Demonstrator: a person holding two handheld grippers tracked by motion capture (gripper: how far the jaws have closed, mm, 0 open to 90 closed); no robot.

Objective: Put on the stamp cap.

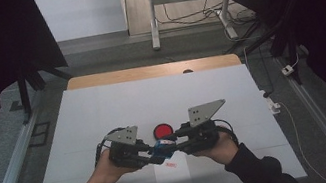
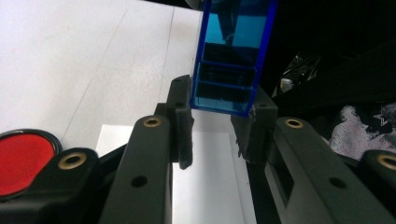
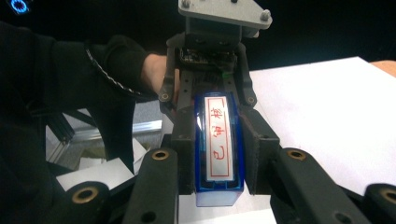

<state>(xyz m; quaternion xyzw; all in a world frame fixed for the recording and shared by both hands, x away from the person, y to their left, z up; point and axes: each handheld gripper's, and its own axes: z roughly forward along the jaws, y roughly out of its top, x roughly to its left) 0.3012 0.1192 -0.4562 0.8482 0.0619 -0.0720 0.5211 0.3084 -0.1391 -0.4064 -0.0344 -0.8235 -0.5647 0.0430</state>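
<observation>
Near the table's (image 1: 103,107) front edge, both grippers meet over a white paper sheet (image 1: 174,181) — the left gripper (image 1: 153,155) and right gripper (image 1: 172,143) each clench one end of the blue stamp block (image 3: 218,149), held between them above the sheet. Just beyond lies a red ink pad (image 1: 162,131).

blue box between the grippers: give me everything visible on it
The blue box is a small oblong of clear blue plastic with inner ridges near one end. One face carries a white label with a red frame and red characters. It is held off the table, level, clamped at one end by the left gripper and at the other by the right gripper. A red disc lies just beyond it.
</observation>
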